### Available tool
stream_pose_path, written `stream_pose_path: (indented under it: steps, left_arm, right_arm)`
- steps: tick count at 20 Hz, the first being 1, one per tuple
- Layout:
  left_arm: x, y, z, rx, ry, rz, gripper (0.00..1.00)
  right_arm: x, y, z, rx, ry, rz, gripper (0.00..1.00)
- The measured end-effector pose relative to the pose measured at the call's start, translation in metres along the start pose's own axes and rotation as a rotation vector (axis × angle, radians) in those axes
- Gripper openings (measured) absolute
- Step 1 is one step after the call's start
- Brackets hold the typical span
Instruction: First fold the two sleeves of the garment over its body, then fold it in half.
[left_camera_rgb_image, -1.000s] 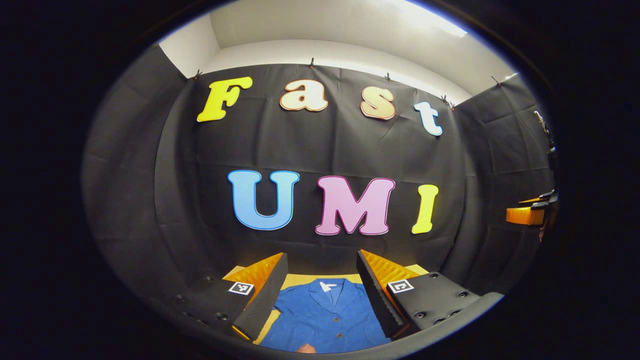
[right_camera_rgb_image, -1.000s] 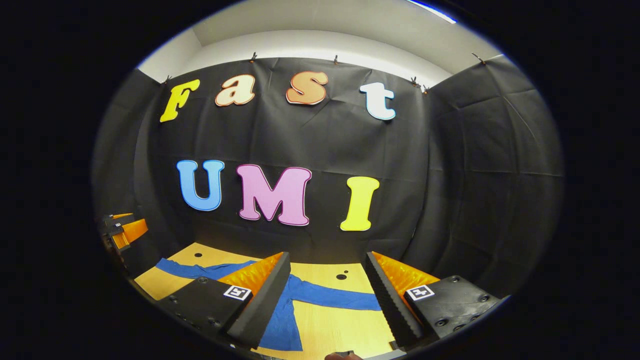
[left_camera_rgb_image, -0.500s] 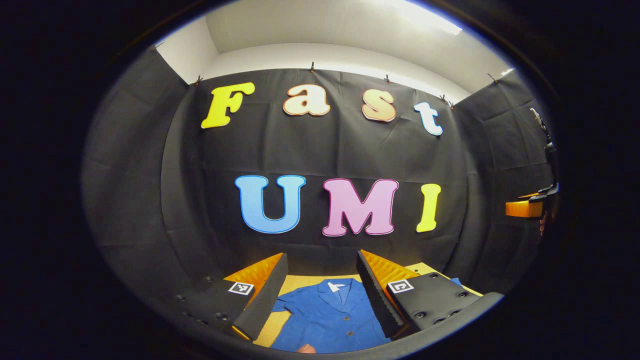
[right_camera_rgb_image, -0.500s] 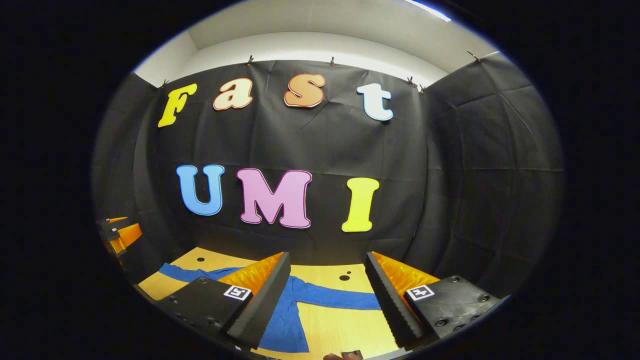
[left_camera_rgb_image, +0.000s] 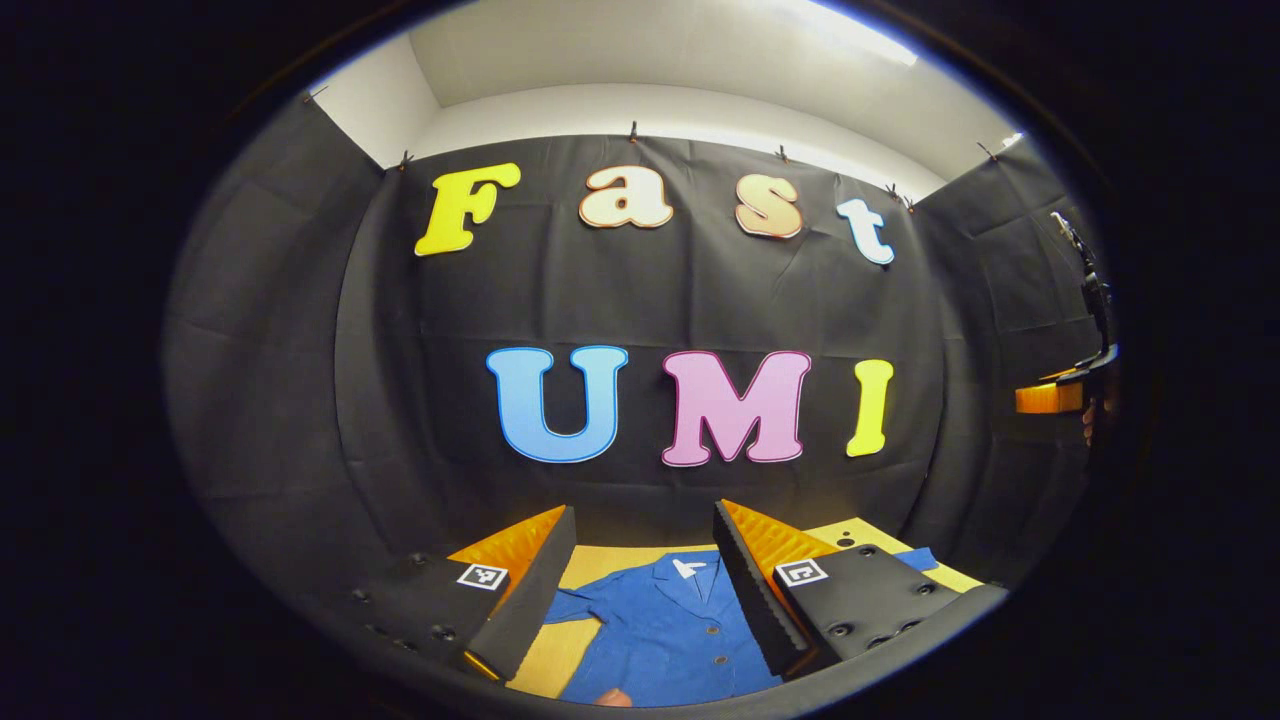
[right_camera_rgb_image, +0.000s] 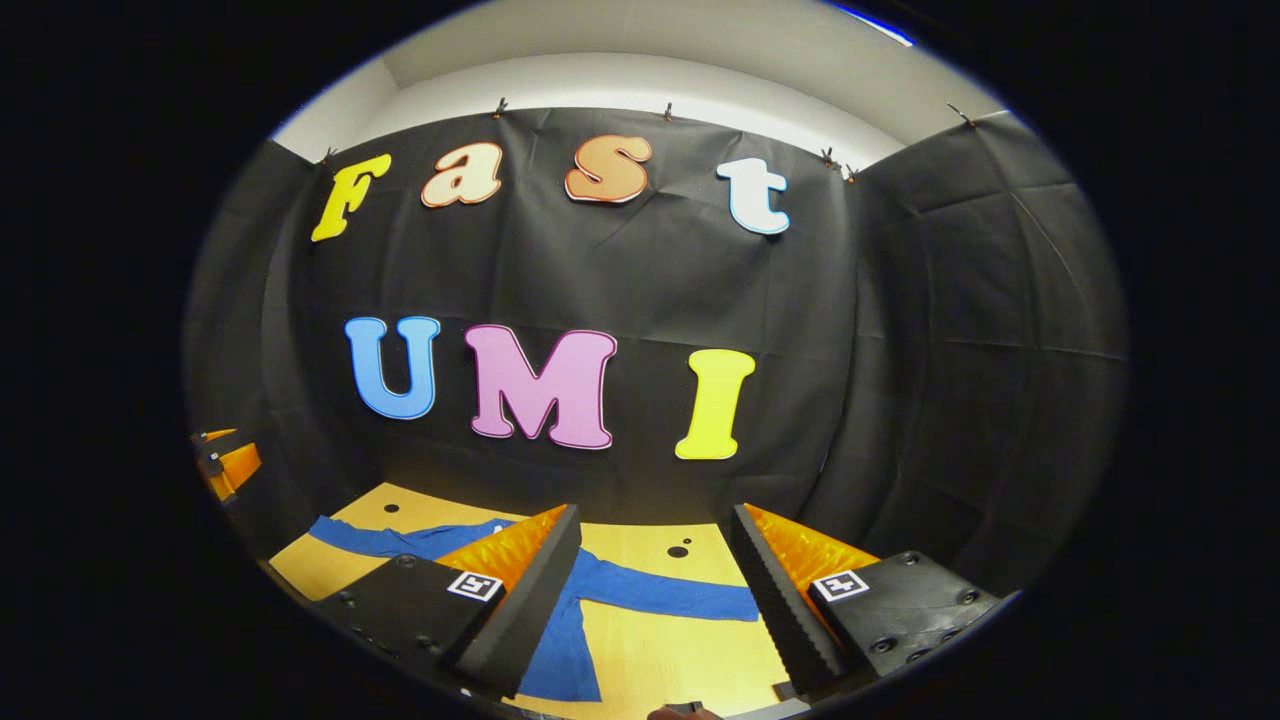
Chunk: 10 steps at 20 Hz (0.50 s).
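At the bottom of the left gripper view, the left gripper (left_camera_rgb_image: 640, 580) hangs released above the blue garment (left_camera_rgb_image: 665, 630), whose collar and buttons show between its fingers. The right gripper (right_camera_rgb_image: 655, 590) is likewise released, with one sleeve (right_camera_rgb_image: 660, 592) stretched flat across the wooden surface (right_camera_rgb_image: 680, 650) at lower centre.

Black cloth walls (left_camera_rgb_image: 280, 380) enclose a wooden table (right_camera_rgb_image: 690, 655) beneath a white ceiling (left_camera_rgb_image: 680, 50).

Both views look forward, level, at the booth's back wall from above the table (right_camera_rgb_image: 650, 650). They share the blue garment (left_camera_rgb_image: 660, 630), and each seems to catch the other tool at its edge.
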<state>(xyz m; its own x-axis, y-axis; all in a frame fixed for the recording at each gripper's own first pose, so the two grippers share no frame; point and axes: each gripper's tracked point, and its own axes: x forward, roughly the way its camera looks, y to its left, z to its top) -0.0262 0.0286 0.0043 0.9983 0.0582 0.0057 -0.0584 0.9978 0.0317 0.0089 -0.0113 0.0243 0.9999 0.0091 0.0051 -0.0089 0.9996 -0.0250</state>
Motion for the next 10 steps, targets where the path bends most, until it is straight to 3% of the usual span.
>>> stream_pose_path:
  steps: [4,7,10]
  left_arm:
    - [0.001,0.012,-0.011,-0.030,0.025,-0.004,0.80]
    - [-0.005,0.024,-0.018,-0.029,0.026,0.012,0.80]
    - [-0.002,0.026,-0.026,-0.040,0.041,0.024,0.80]
  right_arm:
    - [0.020,-0.003,0.000,-0.014,0.064,0.034,0.95]
    - [0.041,0.001,-0.028,0.034,0.219,0.104,0.96]
    - [0.077,-0.016,-0.075,0.041,0.398,0.103,0.96]
